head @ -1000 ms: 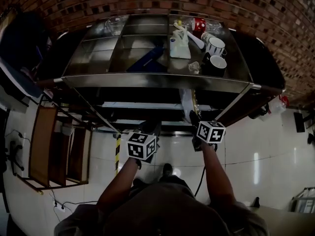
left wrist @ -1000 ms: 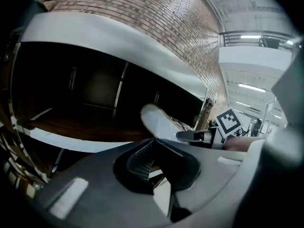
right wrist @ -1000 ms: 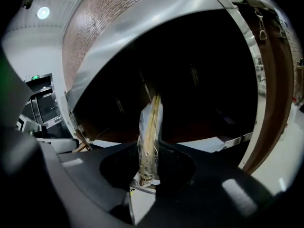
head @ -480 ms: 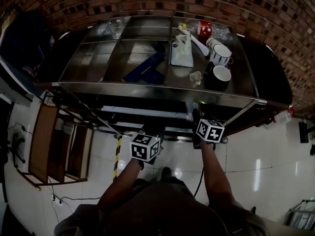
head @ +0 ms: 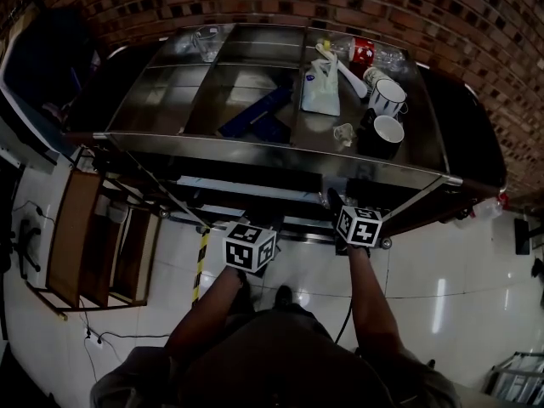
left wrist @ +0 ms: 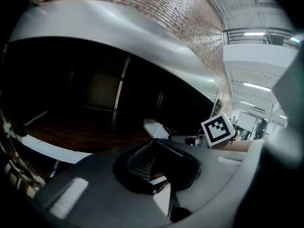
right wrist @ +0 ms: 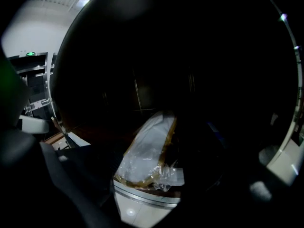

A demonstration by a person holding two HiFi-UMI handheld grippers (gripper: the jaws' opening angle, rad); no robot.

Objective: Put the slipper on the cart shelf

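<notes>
A white slipper [right wrist: 148,146], wrapped in clear plastic with a tan edge, lies on the cart's dark lower shelf [right wrist: 142,194], its heel end at the steel rim. My right gripper [right wrist: 152,186] is at that heel end. Its jaws are opening and stand wide to either side of the slipper, with the pads off it. In the head view the right gripper [head: 335,202] reaches under the cart top [head: 255,143]. The left gripper [head: 255,228] hovers beside it at the shelf's front. Seen from the left gripper [left wrist: 159,175], its jaws look closed and empty, and the slipper [left wrist: 154,126] shows beyond.
The steel cart top carries two mugs [head: 388,99], a white bag [head: 321,87], a blue object [head: 255,113], a red can [head: 363,49] and a glass [head: 204,41]. A brick wall stands behind. A wooden frame [head: 81,245] leans at the left, and yellow-black tape [head: 201,257] marks the white floor.
The slipper's white end, seen ahead of the right gripper a second ago, is now hidden under the cart top. Both grippers stay at the shelf's front, and the view has shifted slightly.
</notes>
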